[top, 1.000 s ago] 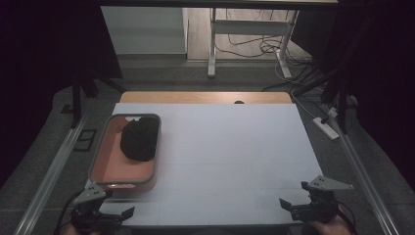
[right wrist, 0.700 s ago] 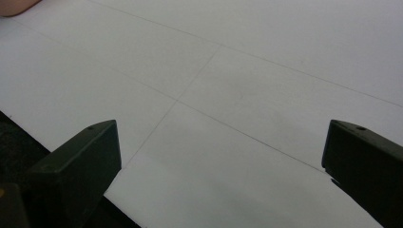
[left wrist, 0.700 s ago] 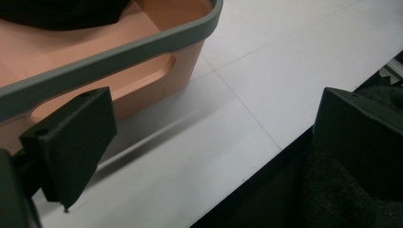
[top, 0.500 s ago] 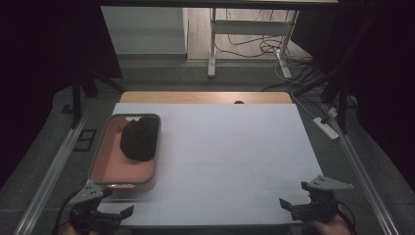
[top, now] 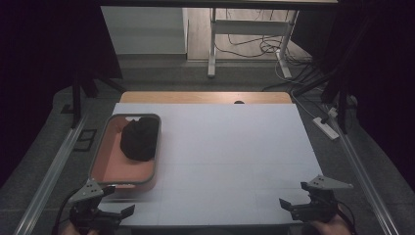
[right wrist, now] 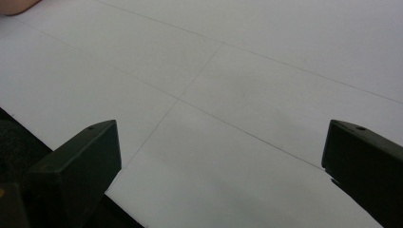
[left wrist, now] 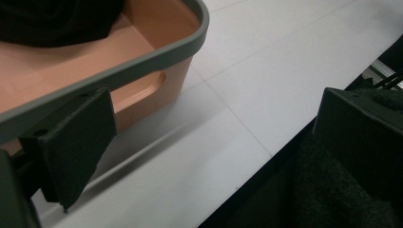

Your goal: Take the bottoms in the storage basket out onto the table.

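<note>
bin [top: 100, 164] holds black cloth [top: 139, 138] | left gripper [top: 116, 201] beside it

A white table [top: 230, 156] carries an orange bin [top: 125, 169] with a grey rim at its left; a black bundle [top: 140, 138] lies inside.

Left gripper [top: 111, 203] sat at the near-left corner in the high view, held low, jaws spread wide and nothing between them. In the left gripper view its jaws stood far apart, one at each side of the frame. Right gripper [top: 297, 198] sat at the near-right corner, also low, grey plate on top, jaws wide apart and empty. The person's right hand [top: 329, 227] showed just behind it at the bottom edge. The two grippers were well apart.
</note>
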A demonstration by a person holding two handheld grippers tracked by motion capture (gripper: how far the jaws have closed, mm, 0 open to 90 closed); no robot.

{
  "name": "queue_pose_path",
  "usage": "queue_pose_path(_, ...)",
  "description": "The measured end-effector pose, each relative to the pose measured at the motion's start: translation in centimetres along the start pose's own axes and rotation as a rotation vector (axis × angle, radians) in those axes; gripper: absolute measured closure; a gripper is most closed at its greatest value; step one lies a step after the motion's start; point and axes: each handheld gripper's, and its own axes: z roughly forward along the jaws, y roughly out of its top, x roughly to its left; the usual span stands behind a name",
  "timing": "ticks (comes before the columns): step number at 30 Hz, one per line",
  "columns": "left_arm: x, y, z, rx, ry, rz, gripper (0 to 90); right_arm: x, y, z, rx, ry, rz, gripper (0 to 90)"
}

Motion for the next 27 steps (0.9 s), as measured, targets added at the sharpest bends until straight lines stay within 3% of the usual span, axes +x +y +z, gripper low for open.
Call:
queue_pose_path(14, -0.7, 1.8, -0.2, -0.025, 0.032, 0.033, 1.5, 0.0, 0.0, 0.0, 0.003, 0.003, 0.000, 0.0)
queue_pose_path(27, -0.1, 3.1, 1.0, -0.026, 0.053, 0.061, 0.0, 0.0, 0.0, 0.1, 0.004, 0.006, -0.002, 0.0)
